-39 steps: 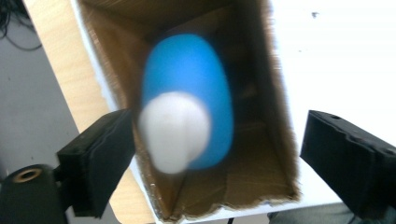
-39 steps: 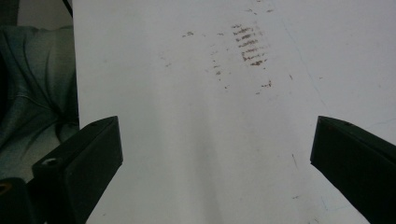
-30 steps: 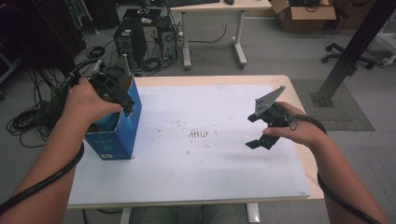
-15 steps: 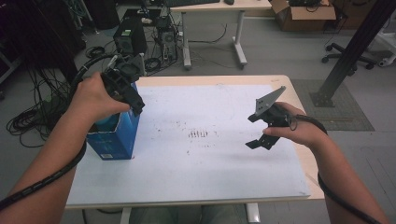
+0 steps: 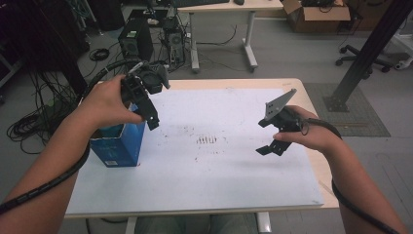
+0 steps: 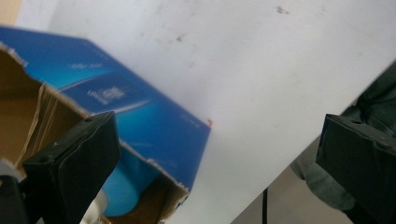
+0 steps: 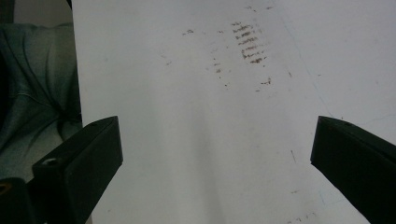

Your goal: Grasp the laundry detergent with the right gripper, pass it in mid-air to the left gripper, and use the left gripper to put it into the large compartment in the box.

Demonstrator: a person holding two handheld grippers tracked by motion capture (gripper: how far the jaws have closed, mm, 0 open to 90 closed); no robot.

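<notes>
A blue cardboard box stands on the left side of the white table. Its top is torn open and shows brown inner walls. In the left gripper view the box lies below the jaws, with a blue and white item inside that I cannot identify. My left gripper hovers above the box's right rim, open and holding nothing. My right gripper is held over the right part of the table, open and holding nothing, with its jaws pointing down at the bare tabletop.
Brown smudges mark the middle of the table. Beyond the far edge are computer towers, floor cables and a second desk. A black post rises at the right. The person's trousers show past the near edge.
My left gripper has lifted off the top of the blue box and moved to the right. The box has stayed where it stood. My right gripper has not moved.
</notes>
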